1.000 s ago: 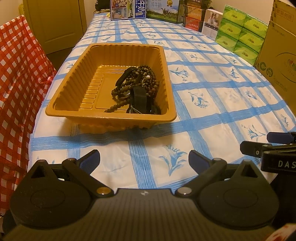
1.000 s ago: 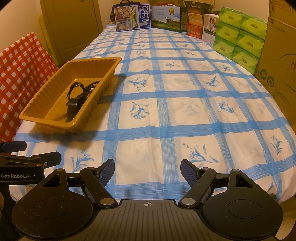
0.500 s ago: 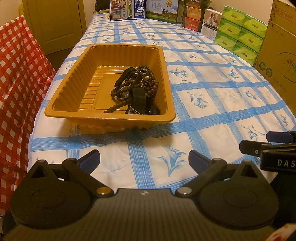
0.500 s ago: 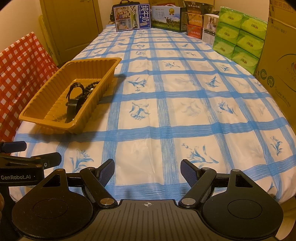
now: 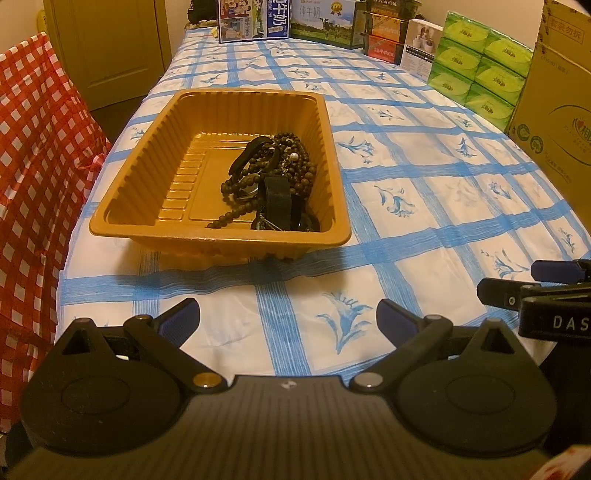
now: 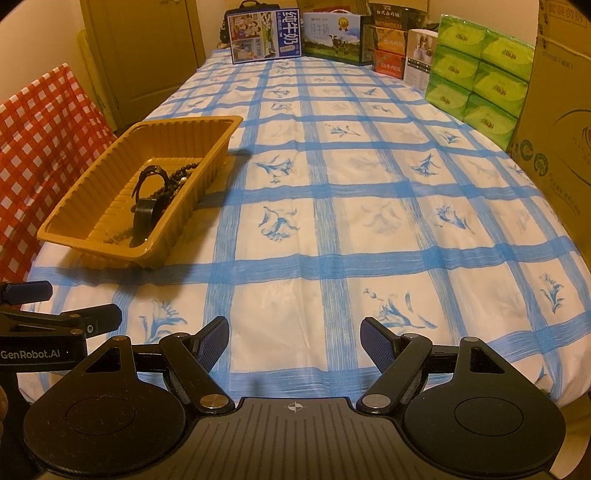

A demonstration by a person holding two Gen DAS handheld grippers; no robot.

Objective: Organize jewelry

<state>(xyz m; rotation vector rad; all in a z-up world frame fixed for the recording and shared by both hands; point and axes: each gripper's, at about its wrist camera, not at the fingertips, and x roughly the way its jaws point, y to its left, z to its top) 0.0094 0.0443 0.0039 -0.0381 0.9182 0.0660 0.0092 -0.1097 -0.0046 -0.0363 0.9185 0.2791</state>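
Observation:
A mustard-yellow ribbed plastic tray (image 5: 147,162) (image 6: 88,236) sits on the blue-checked tablecloth, near the table's left edge. In its right half lies a heap of jewelry (image 5: 273,184) (image 6: 155,199): dark brown bead strings, black straps and a small white bead. My left gripper (image 5: 288,317) hovers open over the cloth, just short of the tray's near rim, with nothing between its blue pads. My right gripper (image 6: 293,341) is open too, empty, over bare cloth to the right of the tray. Each gripper's side shows at the edge of the other's view.
Milk cartons and boxes (image 6: 264,35) line the far end of the table. Green tissue packs (image 6: 480,85) and a big cardboard box (image 6: 561,129) stand along the right side. A red checked cloth (image 5: 33,166) hangs at the left, with a door (image 6: 147,48) behind it.

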